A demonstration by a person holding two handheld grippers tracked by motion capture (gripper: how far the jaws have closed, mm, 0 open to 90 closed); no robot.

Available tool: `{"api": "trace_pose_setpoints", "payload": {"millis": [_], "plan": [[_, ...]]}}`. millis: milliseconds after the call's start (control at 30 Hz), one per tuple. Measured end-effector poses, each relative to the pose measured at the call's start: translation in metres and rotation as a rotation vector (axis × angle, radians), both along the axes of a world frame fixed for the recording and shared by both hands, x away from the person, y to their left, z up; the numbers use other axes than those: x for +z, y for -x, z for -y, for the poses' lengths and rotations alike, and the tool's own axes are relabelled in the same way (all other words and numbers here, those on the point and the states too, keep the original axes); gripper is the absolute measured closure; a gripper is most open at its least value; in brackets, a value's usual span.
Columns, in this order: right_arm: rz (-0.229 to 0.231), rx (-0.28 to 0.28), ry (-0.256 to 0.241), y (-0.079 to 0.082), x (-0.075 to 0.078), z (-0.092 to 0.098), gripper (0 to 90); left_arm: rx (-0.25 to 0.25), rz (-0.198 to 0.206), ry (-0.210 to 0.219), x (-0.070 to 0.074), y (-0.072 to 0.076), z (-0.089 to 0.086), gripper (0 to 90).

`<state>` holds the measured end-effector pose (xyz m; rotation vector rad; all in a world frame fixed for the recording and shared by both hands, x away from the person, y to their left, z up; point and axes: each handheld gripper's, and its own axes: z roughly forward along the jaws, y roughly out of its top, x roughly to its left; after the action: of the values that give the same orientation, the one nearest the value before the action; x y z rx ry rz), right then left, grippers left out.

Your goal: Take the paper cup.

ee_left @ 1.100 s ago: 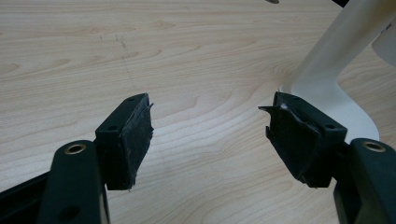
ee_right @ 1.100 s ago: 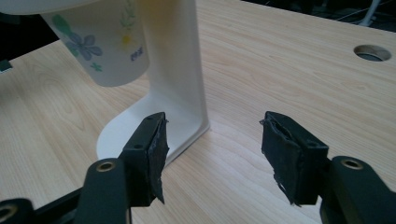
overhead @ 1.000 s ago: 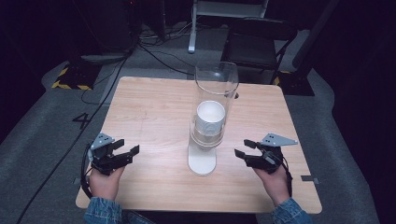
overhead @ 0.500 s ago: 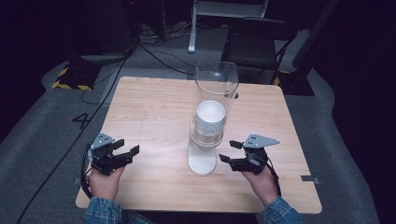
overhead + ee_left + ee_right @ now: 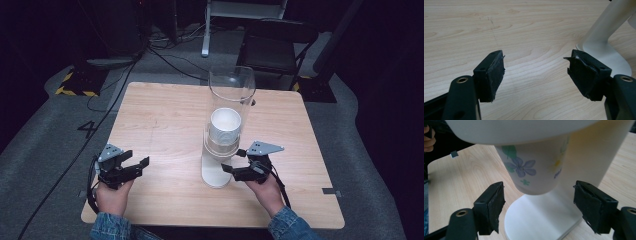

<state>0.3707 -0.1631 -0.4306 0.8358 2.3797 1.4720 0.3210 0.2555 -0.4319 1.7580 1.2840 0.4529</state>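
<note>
A cup dispenser stands mid-table: a clear tube [image 5: 231,87] holds a stack of white cups [image 5: 225,125] over a white base [image 5: 215,175]. In the right gripper view, a flower-printed paper cup [image 5: 534,172] hangs from the dispenser's underside, above the base [image 5: 541,220] and in front of the white post [image 5: 594,157]. My right gripper [image 5: 232,161] is open just right of the dispenser's foot, its jaws level with the cup's bottom and spread wider than it [image 5: 539,207]. My left gripper [image 5: 136,160] is open over bare wood at the front left [image 5: 536,72], holding nothing.
The wooden table [image 5: 160,115] has bare room left of the dispenser and behind it. The dispenser base [image 5: 604,52] lies to the right of the left gripper. Cables, a chair and dark equipment sit on the floor beyond the far edge.
My right gripper has moved left toward the dispenser's foot, from the table's right side to just under the cup. The left gripper has stayed put.
</note>
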Motion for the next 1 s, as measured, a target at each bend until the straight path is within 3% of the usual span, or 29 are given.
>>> {"api": "trace_pose_setpoints", "payload": {"millis": [200, 500, 667, 700, 1000], "plan": [[0.068, 0.009, 0.01, -0.001, -0.003, -0.015, 23.6, -0.002, -0.005, -0.013, -0.002, 0.003, 0.0, 28.7], [0.062, -0.032, -0.023, -0.011, -0.011, -0.026, 24.1, 0.013, -0.002, -0.019, -0.004, 0.004, -0.002, 27.8], [0.12, -0.02, -0.061, -0.012, -0.012, -0.03, 30.2, 0.032, -0.007, -0.035, -0.006, 0.006, -0.005, 27.8], [0.152, -0.019, -0.055, -0.011, -0.013, -0.032, 30.7, 0.033, -0.004, -0.037, -0.006, 0.006, -0.006, 27.8], [0.187, -0.024, -0.053, -0.01, -0.016, -0.033, 33.6, 0.03, -0.013, -0.033, -0.007, 0.006, -0.005, 27.9]]}}
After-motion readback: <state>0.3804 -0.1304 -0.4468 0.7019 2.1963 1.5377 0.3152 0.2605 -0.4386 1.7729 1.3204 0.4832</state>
